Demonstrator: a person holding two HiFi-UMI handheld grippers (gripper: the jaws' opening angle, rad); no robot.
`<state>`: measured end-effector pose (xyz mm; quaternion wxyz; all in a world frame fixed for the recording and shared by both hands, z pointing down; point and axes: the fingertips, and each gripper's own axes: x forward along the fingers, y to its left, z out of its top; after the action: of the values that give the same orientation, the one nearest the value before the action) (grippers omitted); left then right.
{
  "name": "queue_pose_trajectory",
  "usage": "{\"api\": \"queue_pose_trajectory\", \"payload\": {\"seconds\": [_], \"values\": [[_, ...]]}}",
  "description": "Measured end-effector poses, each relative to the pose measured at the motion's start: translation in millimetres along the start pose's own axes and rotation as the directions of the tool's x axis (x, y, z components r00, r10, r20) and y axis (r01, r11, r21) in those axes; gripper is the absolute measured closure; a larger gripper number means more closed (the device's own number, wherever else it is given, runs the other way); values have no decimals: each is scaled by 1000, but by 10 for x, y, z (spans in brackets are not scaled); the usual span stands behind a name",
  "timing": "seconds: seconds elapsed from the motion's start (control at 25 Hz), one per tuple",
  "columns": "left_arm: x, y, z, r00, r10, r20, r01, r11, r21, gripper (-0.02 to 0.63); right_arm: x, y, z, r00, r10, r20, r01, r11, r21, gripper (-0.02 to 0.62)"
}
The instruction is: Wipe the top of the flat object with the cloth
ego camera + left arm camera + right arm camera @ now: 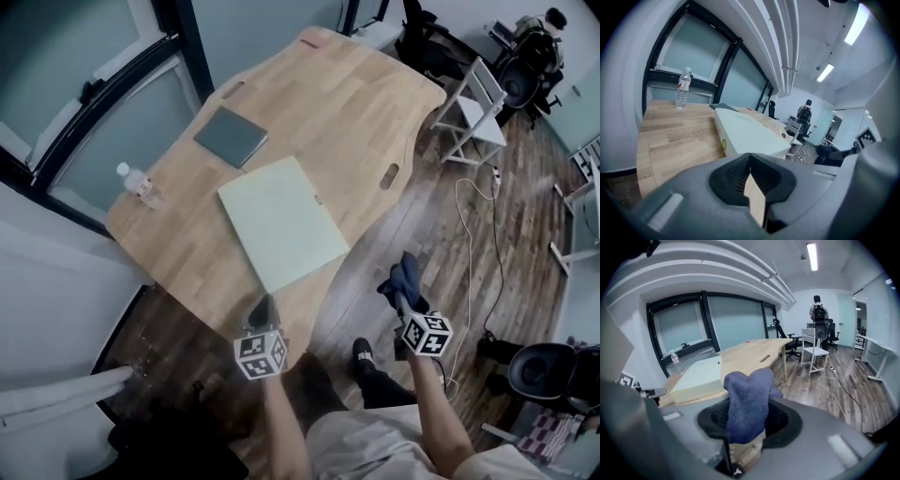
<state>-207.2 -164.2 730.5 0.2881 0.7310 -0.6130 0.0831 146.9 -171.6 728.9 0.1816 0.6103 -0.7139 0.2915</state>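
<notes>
Ceiling strips (812, 256) glow bright; fisheye edges darken.

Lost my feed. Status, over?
Left gripper shut, empty, at table edge. Right gripper shut on cloth, off the table. Pale box top bare. Bottle, grey pad stand apart.

The head view looks steeply down from above the near end of the counter (328, 103), taking in its whole top and the floor (450, 234) beside it. The left gripper view sits low at that end, facing along its jaws across the top. The right gripper view, off the counter's side, looks past the cloth (749, 401) in its jaws; all three share the pale flat object (281, 223) and the bottle (139, 185)
</notes>
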Motion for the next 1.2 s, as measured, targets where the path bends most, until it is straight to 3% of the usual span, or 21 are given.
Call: {"api": "queue_pose_trajectory", "payload": {"seconds": [0.28,0.4,0.56,0.68,0.96,1.2], "values": [[-365,-451,-72,995,81,61,-80,997,-11,598,48,765,311,974,218,65,-218,976,-6,454],[-628,-819,-44,986,135,98,-134,991,-16,598,-254,925,208,939,344,14,-342,936,-76,454],[-1070,-1415,-93,970,195,146,-200,980,17,598,-705,837,165,895,445,-26,-442,878,-186,454],[-1400,-1865,-213,961,220,170,-234,970,68,598,-1039,668,243,876,482,-9,-470,849,-243,454],[-2134,-2636,-600,933,293,211,-310,949,53,598,-1949,377,148,834,551,-3,-500,755,-425,454],[-2564,-3000,-818,931,292,219,-316,945,88,598,-2362,220,-95,805,593,-15,-535,716,-449,454]]}}
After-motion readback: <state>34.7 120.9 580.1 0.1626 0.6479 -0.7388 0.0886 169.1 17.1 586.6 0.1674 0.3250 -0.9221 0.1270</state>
